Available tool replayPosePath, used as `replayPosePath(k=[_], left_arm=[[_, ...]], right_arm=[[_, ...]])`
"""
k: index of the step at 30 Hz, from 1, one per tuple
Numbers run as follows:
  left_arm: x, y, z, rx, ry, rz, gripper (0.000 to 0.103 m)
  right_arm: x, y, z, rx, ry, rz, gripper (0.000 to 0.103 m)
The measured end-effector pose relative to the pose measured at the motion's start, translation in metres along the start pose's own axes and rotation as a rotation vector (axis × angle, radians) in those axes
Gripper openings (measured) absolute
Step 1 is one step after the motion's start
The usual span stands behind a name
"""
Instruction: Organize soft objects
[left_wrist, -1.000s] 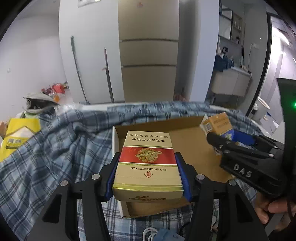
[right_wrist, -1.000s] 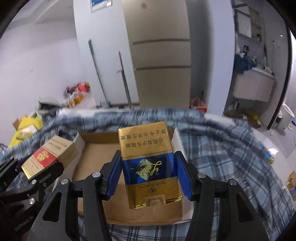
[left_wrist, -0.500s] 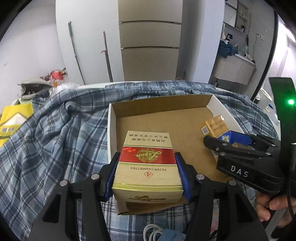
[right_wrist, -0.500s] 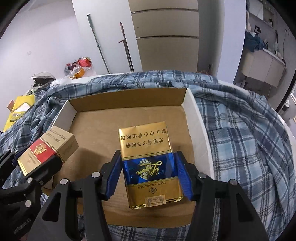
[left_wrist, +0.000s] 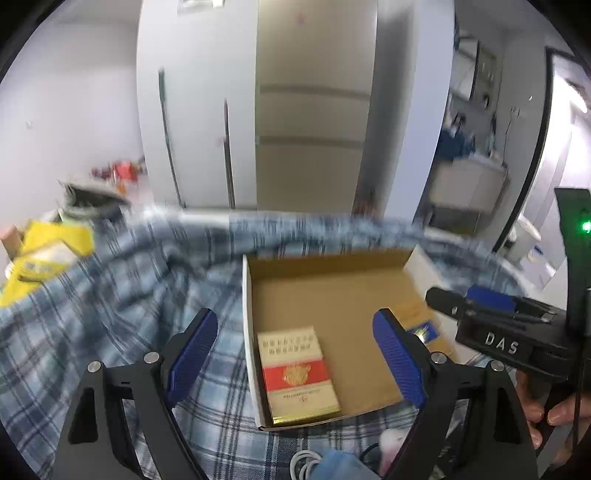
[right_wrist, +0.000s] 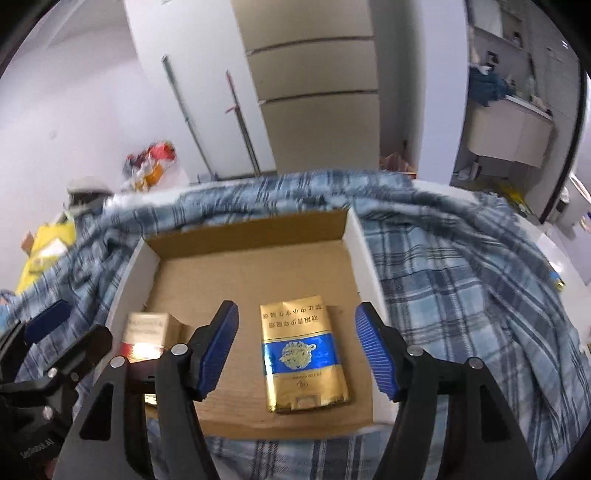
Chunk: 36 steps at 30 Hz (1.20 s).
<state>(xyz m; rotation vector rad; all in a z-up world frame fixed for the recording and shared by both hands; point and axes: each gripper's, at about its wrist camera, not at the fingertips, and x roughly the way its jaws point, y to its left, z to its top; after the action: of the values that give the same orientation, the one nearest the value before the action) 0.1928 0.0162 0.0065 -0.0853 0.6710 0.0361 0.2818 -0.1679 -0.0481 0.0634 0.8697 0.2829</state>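
Observation:
A red, white and gold cigarette pack (left_wrist: 297, 376) lies flat in the near left corner of the shallow cardboard box (left_wrist: 332, 295). My left gripper (left_wrist: 295, 358) hangs above it, its jaws opening wide, the pads clear of the pack. A blue and gold pack (right_wrist: 301, 352) lies flat near the box's (right_wrist: 251, 273) right wall. My right gripper (right_wrist: 297, 350) is above it, jaws opening, pads off the pack. The red pack (right_wrist: 146, 338) shows at the left in the right wrist view, half hidden by the other gripper.
The box sits on a blue plaid cloth (right_wrist: 461, 280) that covers the surface. A white cable (left_wrist: 306, 463) and a blue mask (left_wrist: 340, 467) lie at the near edge. A yellow bag (left_wrist: 40, 254) sits far left. A hand (left_wrist: 554, 413) holds the right tool.
Both grippers let go of their packs, which now lie flat in the box. Both pairs of jaws spread apart and both views pulled back and up from the box.

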Motion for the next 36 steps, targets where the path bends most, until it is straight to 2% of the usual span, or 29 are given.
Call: replayPosePath(k=[5,10,13,15,19,21,23,24,26,28,36], left_arm=[[-0.07,-0.021,0.011,0.089,-0.146,0.022,0.088],[-0.14,-0.031,0.005,0.081,-0.301,-0.037,0.089],[-0.173,-0.037,-0.007,0.124,-0.383,-0.038,0.102],[-0.191,-0.04,-0.019,0.14,-0.448,-0.021,0.103],[-0.204,-0.036,-0.036,0.126,-0.465,-0.085,0.103],[-0.206,-0.031,-0.047,0.098,-0.483,-0.113,0.103],[-0.206,-0.023,-0.059,0.045,-0.533,-0.139,0.103],[-0.203,-0.02,-0.067,0.023,-0.569,-0.135,0.103],[-0.196,-0.021,-0.076,0.059,-0.588,-0.061,0.103],[-0.189,-0.021,-0.083,0.083,-0.594,-0.023,0.103],[-0.166,-0.017,-0.111,0.127,-0.598,-0.037,0.103]], right_arm=[[-0.067,0.008,0.011,-0.024,-0.146,0.003,0.067],[-0.138,0.016,0.006,-0.065,-0.299,-0.012,0.068],[-0.174,0.019,-0.005,-0.077,-0.398,-0.047,0.068],[-0.194,0.018,-0.014,-0.075,-0.474,-0.095,0.068],[-0.216,0.014,-0.035,-0.101,-0.524,-0.069,0.069],[-0.222,0.013,-0.049,-0.117,-0.551,-0.07,0.077],[-0.225,0.016,-0.065,-0.146,-0.602,-0.156,0.103],[-0.225,0.017,-0.073,-0.162,-0.626,-0.184,0.103],[-0.223,0.016,-0.084,-0.177,-0.646,-0.202,0.103],[-0.222,0.014,-0.094,-0.17,-0.676,-0.171,0.103],[-0.195,0.005,-0.123,-0.126,-0.728,-0.032,0.103]])
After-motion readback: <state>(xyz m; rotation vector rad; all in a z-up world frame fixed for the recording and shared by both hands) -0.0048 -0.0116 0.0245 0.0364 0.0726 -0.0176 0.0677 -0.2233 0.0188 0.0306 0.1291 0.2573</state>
